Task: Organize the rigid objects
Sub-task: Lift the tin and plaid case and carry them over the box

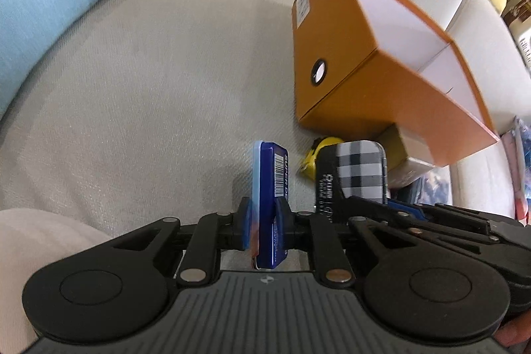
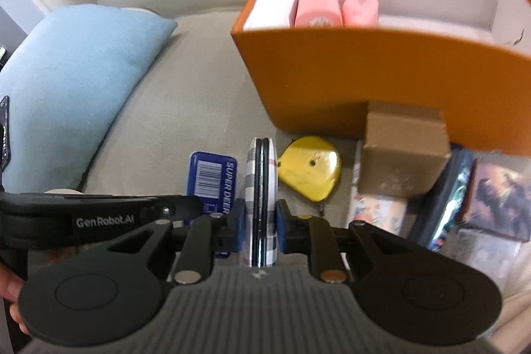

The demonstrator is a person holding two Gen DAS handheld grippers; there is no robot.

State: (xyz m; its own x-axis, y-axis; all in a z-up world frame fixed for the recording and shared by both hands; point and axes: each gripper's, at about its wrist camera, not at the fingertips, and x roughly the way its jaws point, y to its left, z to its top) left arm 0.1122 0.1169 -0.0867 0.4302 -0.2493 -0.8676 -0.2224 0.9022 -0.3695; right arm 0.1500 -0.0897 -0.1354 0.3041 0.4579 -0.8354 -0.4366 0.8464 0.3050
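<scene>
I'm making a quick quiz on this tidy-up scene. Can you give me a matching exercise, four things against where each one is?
Things:
1. blue tin
2. checked tin
3. pink items
4. yellow tape measure

Places:
A. inside the orange box
B. in the left gripper
C. lying on the sofa
D. in the right gripper

Pairs: 1-B, 2-D, 3-A, 4-C

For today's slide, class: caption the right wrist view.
Right claw grips a plaid tin edge-on above a sofa, facing an open orange box.
</scene>
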